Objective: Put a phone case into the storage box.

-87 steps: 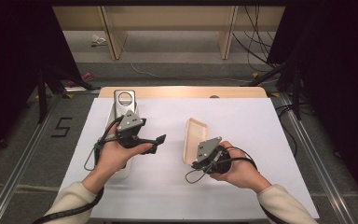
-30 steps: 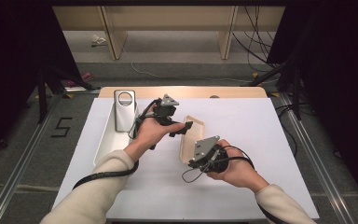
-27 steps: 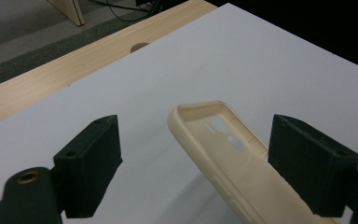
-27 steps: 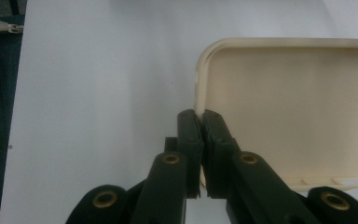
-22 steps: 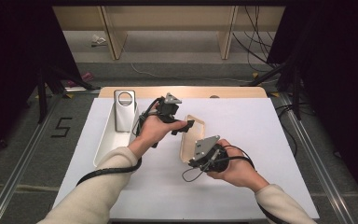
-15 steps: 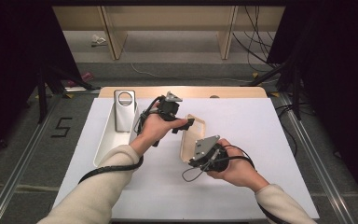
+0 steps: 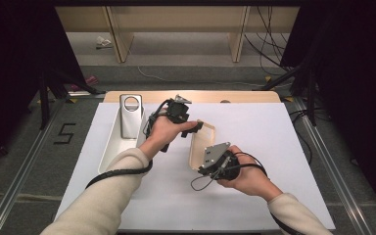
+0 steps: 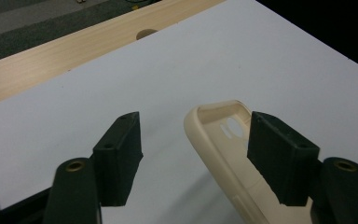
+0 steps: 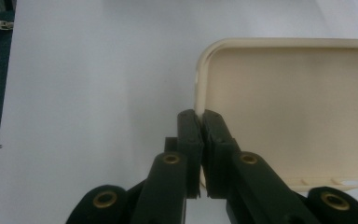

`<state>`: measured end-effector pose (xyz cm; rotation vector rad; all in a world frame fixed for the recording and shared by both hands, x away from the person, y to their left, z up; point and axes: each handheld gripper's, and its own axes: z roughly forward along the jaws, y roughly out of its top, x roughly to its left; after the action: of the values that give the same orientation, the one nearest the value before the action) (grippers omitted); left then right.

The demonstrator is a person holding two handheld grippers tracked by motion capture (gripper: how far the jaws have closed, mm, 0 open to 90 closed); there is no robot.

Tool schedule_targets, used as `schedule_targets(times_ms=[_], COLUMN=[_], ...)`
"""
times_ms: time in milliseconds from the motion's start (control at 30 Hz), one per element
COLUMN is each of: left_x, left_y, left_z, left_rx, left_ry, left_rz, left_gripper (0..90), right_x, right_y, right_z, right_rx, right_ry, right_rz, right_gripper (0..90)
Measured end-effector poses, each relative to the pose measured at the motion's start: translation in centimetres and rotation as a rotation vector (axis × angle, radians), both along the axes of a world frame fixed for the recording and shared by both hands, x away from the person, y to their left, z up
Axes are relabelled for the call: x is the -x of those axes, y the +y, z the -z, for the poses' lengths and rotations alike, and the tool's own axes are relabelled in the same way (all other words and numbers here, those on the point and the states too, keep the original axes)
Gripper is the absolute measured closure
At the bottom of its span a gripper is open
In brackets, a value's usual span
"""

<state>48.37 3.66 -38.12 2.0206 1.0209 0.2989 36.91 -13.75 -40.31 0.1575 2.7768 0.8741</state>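
- A white sheet (image 7: 254, 127) is covering the bench (image 7: 245, 96), whose bare wooden strip is showing along the far edge; grey floor and dark drapes are lying beyond.
- A cream phone case (image 7: 201, 147) is sitting near the middle of the sheet, hollow side up, with its long edges running away from the person.
- The right tongs (image 7: 199, 169) are pinching the near left rim of the case; in the right gripper view (image 9: 199, 122) the two black pads are pressing together on the thin wall just below the rounded corner.
- The left tongs (image 7: 196, 128) are reaching across to the far end of the case. In the left gripper view (image 8: 193, 140) the jaws have just been closing and are standing spread, one pad inside the case (image 8: 223, 140) by the camera hole, the other out over bare sheet, with the case's wall between them and no pad visibly pressing on it.
- A white tray (image 7: 111, 147) is lying along the left edge of the sheet, holding a grey phone (image 7: 129, 116) at its far end.
- The right half of the sheet and the strip nearest the person are lying open; the tray is sitting just beside the left forearm (image 7: 122, 171).
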Motion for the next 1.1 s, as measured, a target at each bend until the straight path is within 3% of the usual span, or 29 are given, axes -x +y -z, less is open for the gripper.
schedule_targets(times_ms=[433,633,1100], left_x=[-0.08,-0.15,-0.22], left_y=[-0.49,-0.60,-0.75], left_z=[0.15,0.27,0.34], left_rx=[-0.003,-0.001,0.001], left_ry=[0.062,0.103,0.122], left_rz=[0.012,-0.007,-0.024], left_gripper=[56.2,60.5,69.5], right_x=[-0.06,-0.01,-0.06], right_y=[0.03,0.04,0.13], right_z=[-0.06,-0.12,0.23], right_rx=[0.004,0.004,0.019], right_ry=[-0.016,-0.014,-0.007], right_rz=[-0.005,-0.005,-0.008], right_gripper=[87.4,87.4,87.4])
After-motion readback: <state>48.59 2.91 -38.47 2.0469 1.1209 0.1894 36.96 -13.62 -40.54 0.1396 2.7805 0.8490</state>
